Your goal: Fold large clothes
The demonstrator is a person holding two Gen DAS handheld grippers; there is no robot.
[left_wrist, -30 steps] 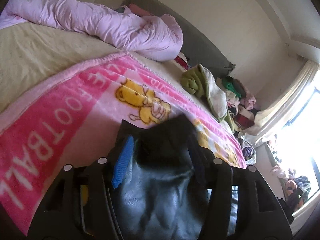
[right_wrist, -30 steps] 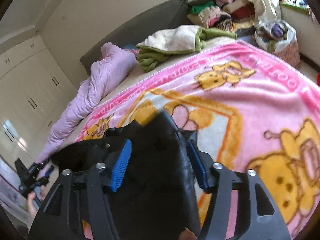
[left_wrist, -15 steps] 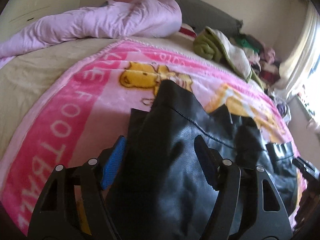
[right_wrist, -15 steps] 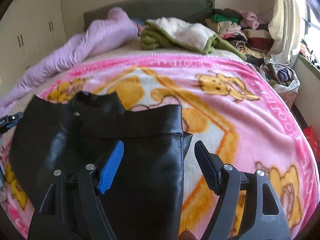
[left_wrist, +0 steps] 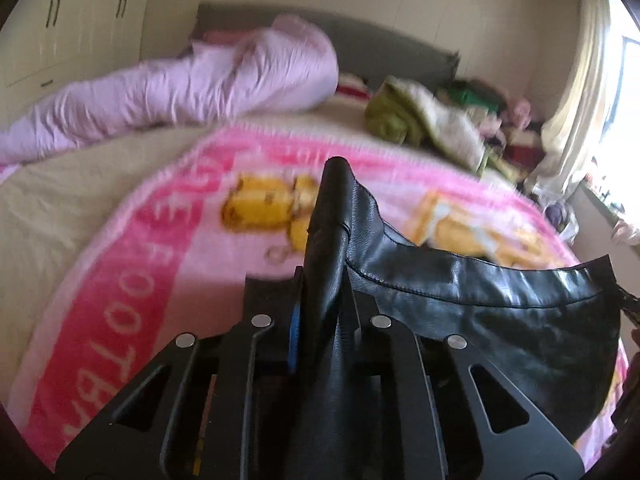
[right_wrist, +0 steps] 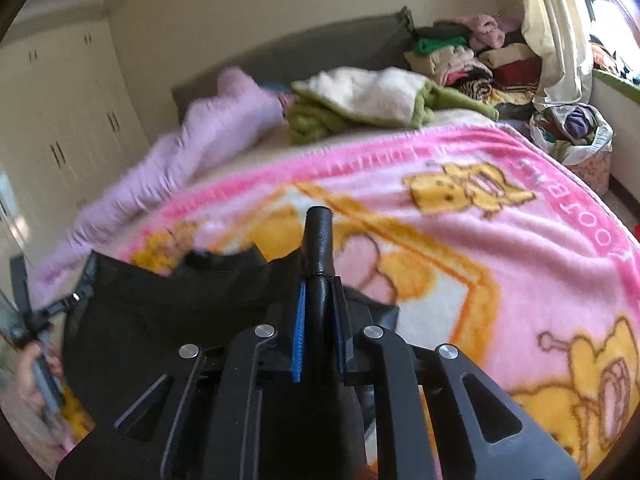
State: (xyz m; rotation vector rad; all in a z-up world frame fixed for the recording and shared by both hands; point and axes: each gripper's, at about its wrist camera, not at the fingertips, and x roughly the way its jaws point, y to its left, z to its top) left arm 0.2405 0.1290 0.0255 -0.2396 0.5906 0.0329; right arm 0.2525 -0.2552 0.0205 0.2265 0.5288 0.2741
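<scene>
A black leather garment (left_wrist: pixel 500 312) lies on a pink cartoon blanket (left_wrist: pixel 132 280) spread over the bed. My left gripper (left_wrist: pixel 324 280) is closing its jaws, and its pads press on a bunched edge of the garment that sticks up between them. From there the leather stretches off to the right. In the right wrist view my right gripper (right_wrist: pixel 319 292) is closing too, pinching another fold of the garment (right_wrist: pixel 168 312), which spreads away to the left. At that view's left edge a hand (right_wrist: pixel 28 376) holds the other gripper.
A rolled lilac duvet (left_wrist: pixel 192 92) and a green and cream blanket (right_wrist: pixel 368 100) lie near the headboard. Folded clothes (right_wrist: pixel 472 60) are piled at the far right, beside a curtain. A full bag (right_wrist: pixel 576 132) stands by the bed. Cupboards (right_wrist: pixel 60 120) line the left wall.
Both grippers stood wide over the flat garment half a second ago; each has now closed on a fold of leather. Both views have shifted and rolled.
</scene>
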